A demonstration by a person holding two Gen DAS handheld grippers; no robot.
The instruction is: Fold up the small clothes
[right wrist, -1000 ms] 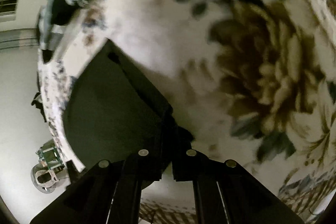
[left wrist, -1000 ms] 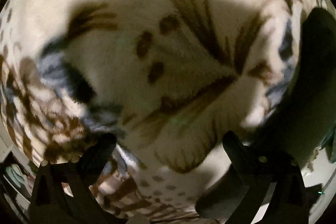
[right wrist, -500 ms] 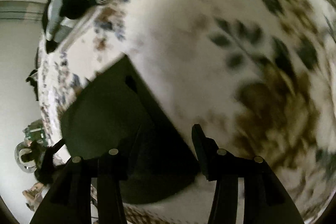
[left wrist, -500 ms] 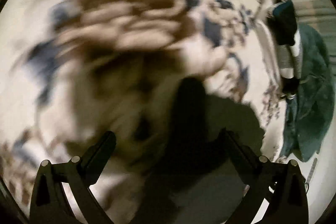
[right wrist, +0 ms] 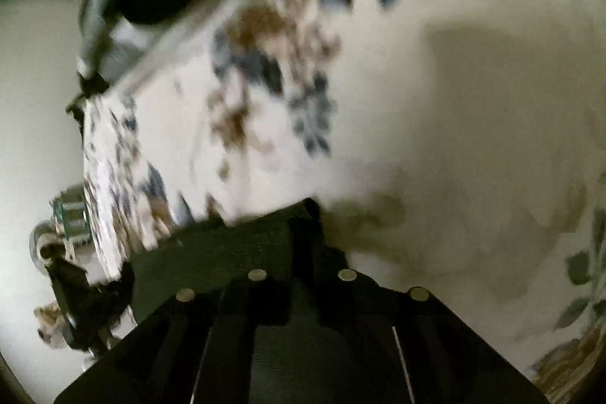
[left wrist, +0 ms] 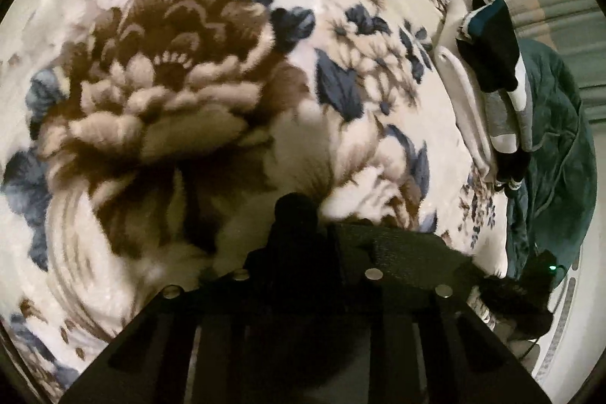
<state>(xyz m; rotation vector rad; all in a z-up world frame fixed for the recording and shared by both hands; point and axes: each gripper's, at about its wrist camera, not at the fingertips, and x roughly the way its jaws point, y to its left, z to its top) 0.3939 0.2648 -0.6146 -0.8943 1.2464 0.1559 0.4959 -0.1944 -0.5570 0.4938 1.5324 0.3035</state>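
Left wrist view, left gripper point(left wrist: 303, 237) just closed, pinching dark cloth point(left wrist: 397, 248) bottom centre, floral blanket point(left wrist: 170, 82) behind, right gripper point(right wrist: 303, 233) pinched on cloth too.

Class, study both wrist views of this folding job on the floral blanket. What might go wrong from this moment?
1. The left gripper has jaws that have just been closing with the dark garment between them. They seem to pinch only a small bunch, which may slip free when lifted.
2. The right gripper is shut on the same garment, and its view is blurred. A hasty pull could skew the fold.
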